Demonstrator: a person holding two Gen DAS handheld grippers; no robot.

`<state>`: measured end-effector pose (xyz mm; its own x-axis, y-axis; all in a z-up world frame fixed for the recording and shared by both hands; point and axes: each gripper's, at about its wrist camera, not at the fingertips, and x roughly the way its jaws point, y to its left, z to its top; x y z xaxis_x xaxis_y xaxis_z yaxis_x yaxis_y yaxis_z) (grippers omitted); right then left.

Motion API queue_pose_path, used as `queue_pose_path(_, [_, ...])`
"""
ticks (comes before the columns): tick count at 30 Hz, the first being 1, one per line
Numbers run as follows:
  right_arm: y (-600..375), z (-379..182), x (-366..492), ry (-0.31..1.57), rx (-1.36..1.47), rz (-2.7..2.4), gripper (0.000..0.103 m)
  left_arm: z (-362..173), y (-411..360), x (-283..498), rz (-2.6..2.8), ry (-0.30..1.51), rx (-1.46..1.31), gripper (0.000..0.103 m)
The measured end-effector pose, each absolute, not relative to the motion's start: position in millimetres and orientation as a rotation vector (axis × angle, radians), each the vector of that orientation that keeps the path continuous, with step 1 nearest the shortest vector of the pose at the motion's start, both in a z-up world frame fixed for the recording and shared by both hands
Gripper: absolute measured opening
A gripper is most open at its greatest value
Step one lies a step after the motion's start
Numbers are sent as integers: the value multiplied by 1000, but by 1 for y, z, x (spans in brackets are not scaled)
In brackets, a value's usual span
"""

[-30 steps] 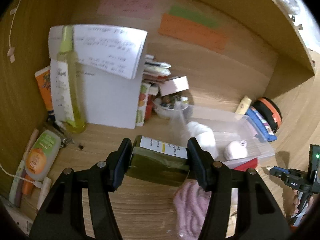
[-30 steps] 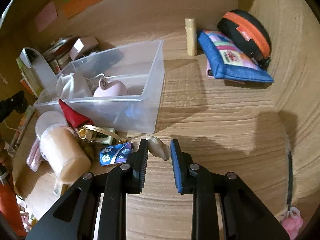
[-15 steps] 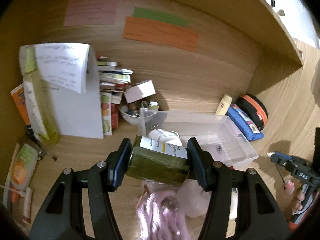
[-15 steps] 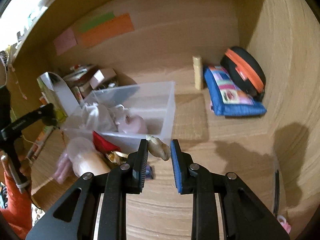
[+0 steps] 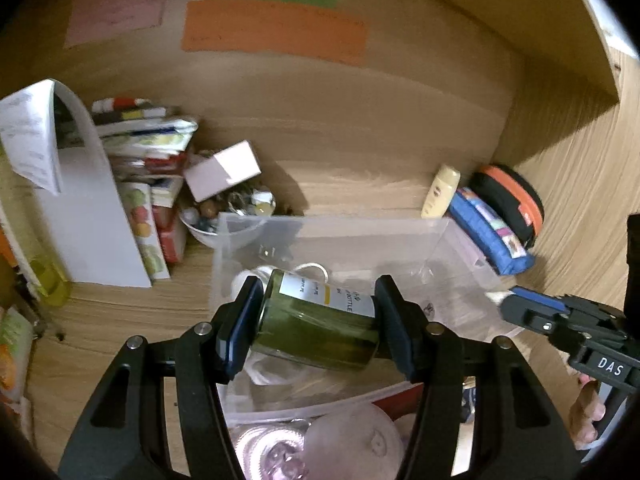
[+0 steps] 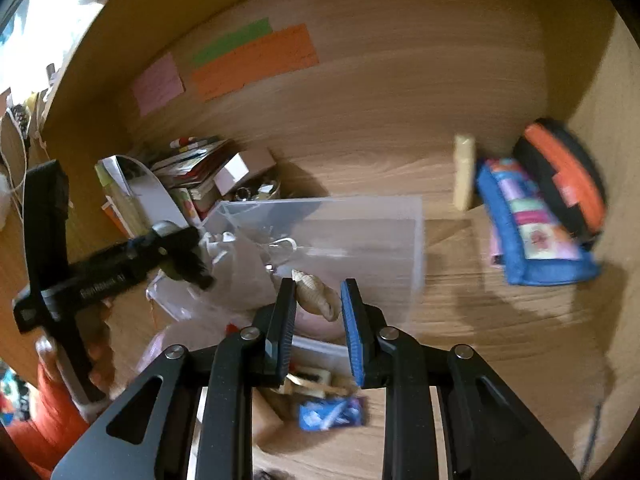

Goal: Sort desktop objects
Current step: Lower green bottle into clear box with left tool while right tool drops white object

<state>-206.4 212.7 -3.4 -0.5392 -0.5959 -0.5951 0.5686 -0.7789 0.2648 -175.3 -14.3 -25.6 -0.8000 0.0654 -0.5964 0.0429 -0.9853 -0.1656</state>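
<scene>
Above the clear bin (image 5: 440, 240), left gripper (image 5: 316, 320) now clamping green bottle (image 5: 316, 328), right gripper (image 6: 318, 304) still pinching seashell (image 6: 316, 296).

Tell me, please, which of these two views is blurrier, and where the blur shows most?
Right wrist view: blurrier, with the blue pouch and cream tube smeared, while the shell in the right gripper stays sharp. Left wrist view: milder blur on the paper stack; the green bottle is crisp.
</scene>
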Motion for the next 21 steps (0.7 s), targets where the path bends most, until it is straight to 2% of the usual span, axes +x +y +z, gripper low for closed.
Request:
queue_pose_path(17, [197,-28,-218,-16,986,-2321,21,-52,0,-190,2902,-163,-1111,58])
queue_pose_path(21, [192,-29,-215,28,984,-2329,21,-54,4,-190,2912,-122,-1128,65])
